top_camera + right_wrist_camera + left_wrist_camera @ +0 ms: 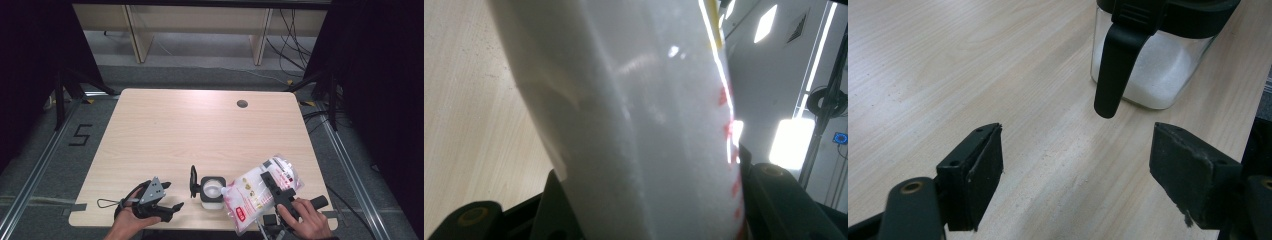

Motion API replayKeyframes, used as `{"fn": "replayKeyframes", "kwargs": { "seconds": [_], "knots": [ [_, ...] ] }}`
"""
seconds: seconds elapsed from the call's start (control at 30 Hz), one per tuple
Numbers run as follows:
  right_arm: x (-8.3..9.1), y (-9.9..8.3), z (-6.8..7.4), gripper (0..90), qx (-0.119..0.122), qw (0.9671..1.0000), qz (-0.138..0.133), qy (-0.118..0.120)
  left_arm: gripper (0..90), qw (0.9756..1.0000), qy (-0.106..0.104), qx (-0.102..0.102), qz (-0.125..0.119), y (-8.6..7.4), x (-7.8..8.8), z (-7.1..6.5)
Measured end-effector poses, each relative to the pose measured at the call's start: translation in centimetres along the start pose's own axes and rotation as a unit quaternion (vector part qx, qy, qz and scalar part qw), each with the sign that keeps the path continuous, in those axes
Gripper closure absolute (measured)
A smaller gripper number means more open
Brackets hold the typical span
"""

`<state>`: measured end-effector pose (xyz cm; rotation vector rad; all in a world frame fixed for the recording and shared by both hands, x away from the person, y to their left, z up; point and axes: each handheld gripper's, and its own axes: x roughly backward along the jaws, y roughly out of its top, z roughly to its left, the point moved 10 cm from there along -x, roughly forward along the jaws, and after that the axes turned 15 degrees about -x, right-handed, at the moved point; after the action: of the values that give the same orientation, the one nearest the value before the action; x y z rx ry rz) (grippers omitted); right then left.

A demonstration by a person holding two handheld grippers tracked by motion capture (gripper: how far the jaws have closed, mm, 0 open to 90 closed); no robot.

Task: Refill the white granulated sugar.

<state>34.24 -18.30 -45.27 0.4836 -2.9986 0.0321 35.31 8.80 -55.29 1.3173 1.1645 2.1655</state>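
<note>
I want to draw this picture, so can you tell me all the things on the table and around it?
bag: one, clear with red print and white grains, tilted over the jar, near right edge
jar: one, clear with black rim and white grains inside, lid flipped open, near middle front
table: one, light wood, centre
table hole: one, dark, far right
wooden legs: pale, on the floor behind
left gripper: one, black, jaws open, empty, front left
right gripper: one, black, clamped on the bag
hands: two, bottom edge
</note>
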Motion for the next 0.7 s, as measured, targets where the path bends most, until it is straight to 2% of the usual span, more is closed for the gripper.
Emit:
{"fn": "replayKeyframes", "kwargs": {
  "seconds": [0.03,0.07,0.13,0.23,0.3,0.33,0.37,0.4,0.43,0.47,0.5,0.53,0.57,0.6,0.63,0.67,0.7],
  "knots": [
    [0.08,-0.13,0.23,54.8,-0.013,0.9999,0.007,0.002,21.1,1.0000,0.000,0.005,0.000,0.00,-0.02,-0.03],
    [0.12,-0.17,0.38,54.8,-0.024,0.9997,0.010,0.002,21.0,1.0000,0.000,0.000,0.001,-0.03,-0.02,-0.01],
    [0.05,-0.07,0.24,54.8,-0.012,0.9999,0.005,0.003,21.0,0.9999,-0.006,-0.004,0.012,-0.30,0.10,-0.05],
    [-0.02,0.11,0.05,54.8,-0.003,1.0000,-0.003,0.002,21.1,1.0000,0.000,0.001,0.000,0.02,-0.02,-0.01],
    [-0.01,0.11,0.07,54.8,-0.002,1.0000,-0.003,0.002,21.1,1.0000,-0.002,0.004,0.002,-0.09,-0.04,-0.10],
    [0.03,-0.01,0.30,54.8,-0.018,0.9998,0.004,0.003,21.0,0.9999,-0.005,-0.004,0.011,-0.29,0.12,-0.03],
    [0.08,-0.06,0.33,54.8,-0.021,0.9998,0.006,0.002,21.0,1.0000,-0.002,0.002,0.003,-0.12,0.03,-0.06],
    [0.03,0.14,0.06,54.8,-0.008,1.0000,0.000,-0.001,21.1,1.0000,-0.003,-0.004,0.000,-0.03,0.06,0.03],
    [0.11,0.03,0.18,54.8,-0.016,0.9999,0.004,0.001,21.0,1.0000,-0.005,-0.007,0.000,-0.03,0.05,0.06],
    [0.11,0.06,0.15,54.8,-0.015,0.9999,0.002,0.001,21.0,1.0000,0.000,0.002,0.001,-0.04,-0.01,0.00],
    [0.13,0.02,0.17,54.8,-0.018,0.9998,0.004,0.000,21.1,1.0000,-0.002,-0.003,0.003,-0.10,0.02,-0.02],
    [0.10,0.08,0.05,54.8,-0.014,0.9999,0.002,-0.001,21.1,0.9999,-0.006,-0.003,0.011,-0.30,0.10,-0.05],
    [0.09,0.08,0.01,54.8,-0.005,1.0000,0.001,0.000,21.0,1.0000,-0.002,0.001,0.003,-0.12,0.00,-0.07],
    [0.11,0.04,0.02,54.8,-0.007,1.0000,0.002,0.000,21.0,1.0000,0.000,-0.002,0.000,0.00,0.01,0.01],
    [0.10,0.05,0.01,54.8,-0.006,1.0000,0.001,-0.001,21.0,1.0000,-0.001,0.007,-0.004,0.10,-0.06,-0.08],
    [0.10,0.03,0.02,54.8,-0.006,1.0000,0.001,0.000,21.1,1.0000,0.000,-0.003,0.001,-0.03,-0.02,0.03],
    [0.04,0.10,-0.01,54.8,0.001,1.0000,-0.001,0.001,21.0,1.0000,-0.006,0.001,0.002,-0.07,0.00,-0.13]
  ]
}}
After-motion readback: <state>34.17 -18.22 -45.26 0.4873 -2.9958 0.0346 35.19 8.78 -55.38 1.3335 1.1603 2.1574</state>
